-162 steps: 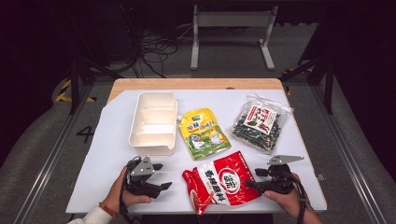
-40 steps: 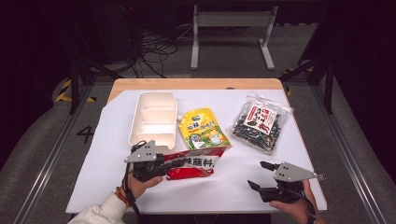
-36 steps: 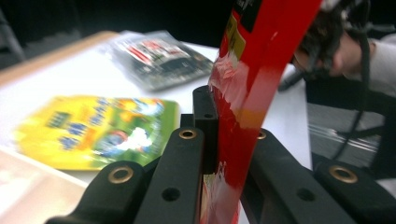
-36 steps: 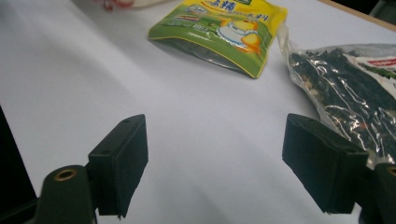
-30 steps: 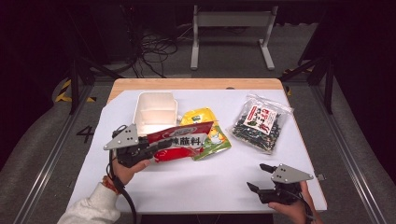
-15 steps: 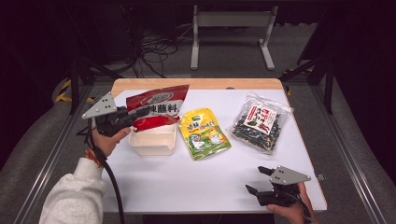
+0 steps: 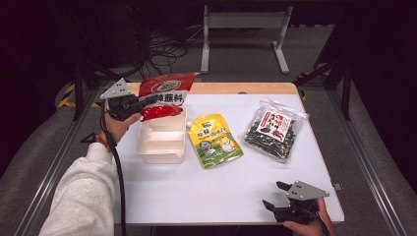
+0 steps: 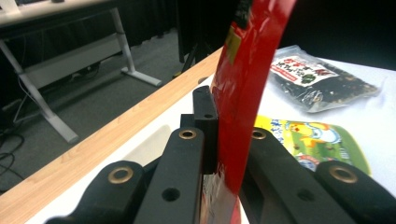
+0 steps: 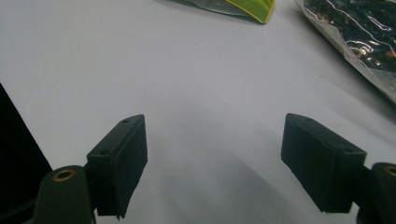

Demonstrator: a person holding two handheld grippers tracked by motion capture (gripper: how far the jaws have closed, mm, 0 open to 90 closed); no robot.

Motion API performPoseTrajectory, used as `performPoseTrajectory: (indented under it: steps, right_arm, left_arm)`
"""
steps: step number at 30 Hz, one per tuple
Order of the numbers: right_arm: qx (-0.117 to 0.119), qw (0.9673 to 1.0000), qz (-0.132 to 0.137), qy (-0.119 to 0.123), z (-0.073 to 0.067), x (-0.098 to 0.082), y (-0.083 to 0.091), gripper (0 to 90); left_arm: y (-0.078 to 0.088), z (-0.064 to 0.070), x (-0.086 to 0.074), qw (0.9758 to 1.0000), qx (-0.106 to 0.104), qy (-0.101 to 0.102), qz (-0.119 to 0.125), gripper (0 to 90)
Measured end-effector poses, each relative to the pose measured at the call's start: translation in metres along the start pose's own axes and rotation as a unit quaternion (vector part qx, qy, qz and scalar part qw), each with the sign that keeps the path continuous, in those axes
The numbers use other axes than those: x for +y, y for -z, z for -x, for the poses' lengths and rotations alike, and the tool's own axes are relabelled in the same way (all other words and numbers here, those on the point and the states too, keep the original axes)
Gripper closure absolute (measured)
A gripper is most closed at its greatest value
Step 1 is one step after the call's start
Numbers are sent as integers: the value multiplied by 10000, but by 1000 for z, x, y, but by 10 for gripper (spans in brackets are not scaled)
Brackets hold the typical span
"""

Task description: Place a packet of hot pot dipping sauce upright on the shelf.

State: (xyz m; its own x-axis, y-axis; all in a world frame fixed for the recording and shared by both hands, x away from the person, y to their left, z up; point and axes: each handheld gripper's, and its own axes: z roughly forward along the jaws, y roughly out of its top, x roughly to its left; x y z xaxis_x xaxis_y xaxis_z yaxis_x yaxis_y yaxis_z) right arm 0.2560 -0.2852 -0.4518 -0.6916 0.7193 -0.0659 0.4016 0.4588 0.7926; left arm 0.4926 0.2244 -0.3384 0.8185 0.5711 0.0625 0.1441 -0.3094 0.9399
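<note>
the left hand-held gripper clamps the red pouch, held lengthwise just above the white tray's far end.

From my seat, the widest open stretch of the surface is the near half, bare white from the left edge across to my right hand-held gripper, whose jaws stand apart over nothing. Farther in, three things block a level pass: the white tray on the left, the yellow pouch just beside it, and the clear bag of dark pieces to the right, with a narrow lane between pouch and bag. Over the tray's far end, my left hand-held gripper and the red packet clamped in it take up the air above.
</note>
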Motion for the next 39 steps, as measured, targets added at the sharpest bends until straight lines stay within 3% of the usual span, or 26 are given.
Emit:
performPoseTrajectory:
  steps: [9, 18, 22, 28, 34, 39]
  right_arm:
    - [-154, 9999, -28, -69, -1, -1, 3, 220]
    - [-136, 9996, -226, 64, -7, -3, -2, 214]
    - [-175, 9996, -226, 47, -7, -4, -2, 210]
    - [-144, 9997, -186, 55, -8, -3, -1, 211]
    - [-73, 9999, -112, 38, -7, -1, 0, 216]
    - [17, 10000, -61, 30, -7, 1, -1, 221]
  left_arm:
    - [-29, -16, -5, 9995, -76, -29, -303, 900]
    - [-52, -34, -15, 9995, -142, 173, -229, 899]
    - [-59, -37, -23, 9989, -146, 259, -354, 893]
    - [-57, -41, -32, 9981, -164, 540, -248, 856]
    - [-54, -39, -39, 9979, -82, 538, -352, 886]
    - [-47, -42, -46, 9971, -12, 692, -301, 895]
